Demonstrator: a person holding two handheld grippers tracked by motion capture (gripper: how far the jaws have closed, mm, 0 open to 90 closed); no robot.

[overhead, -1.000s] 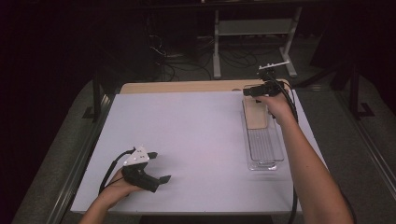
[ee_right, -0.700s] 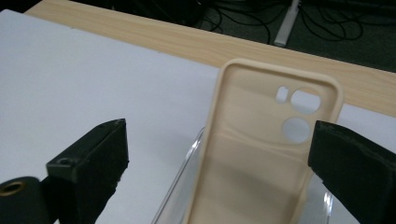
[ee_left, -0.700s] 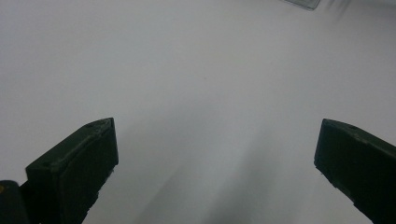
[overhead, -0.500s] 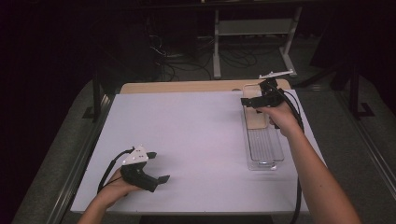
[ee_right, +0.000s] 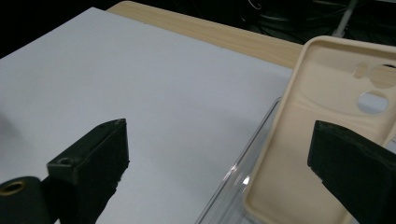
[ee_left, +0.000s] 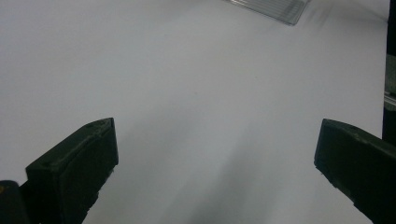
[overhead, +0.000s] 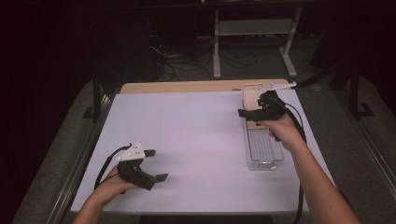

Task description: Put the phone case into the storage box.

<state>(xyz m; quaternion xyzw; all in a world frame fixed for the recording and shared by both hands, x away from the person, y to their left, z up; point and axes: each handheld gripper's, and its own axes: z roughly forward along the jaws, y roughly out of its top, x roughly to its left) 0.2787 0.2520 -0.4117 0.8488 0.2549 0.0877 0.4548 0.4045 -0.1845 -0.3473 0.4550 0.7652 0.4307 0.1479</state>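
Observation:
A beige phone case (overhead: 251,97) (ee_right: 322,116) lies hollow side up at the far end of a clear plastic tray (overhead: 265,151) (ee_right: 233,186), with its camera cut-outs farthest from me. My right gripper (overhead: 256,106) (ee_right: 219,144) hovers open just above that end, one jaw over the white table and the other over the case, gripping nothing. My left gripper (overhead: 156,164) (ee_left: 215,168) rests open on the white surface at the near left, with nothing between its jaws. The tray's corner (ee_left: 275,7) appears far ahead in the left gripper view.
A white sheet (overhead: 187,130) covers most of the wooden table (overhead: 187,86), whose far strip stays bare. A cable (overhead: 299,196) trails along the right forearm. Beyond the far edge the floor is dark, with a metal stand (overhead: 252,28) and loose cables.
My right gripper has drawn back a little toward the person from the tray's far end, staying open. The left gripper has not moved.

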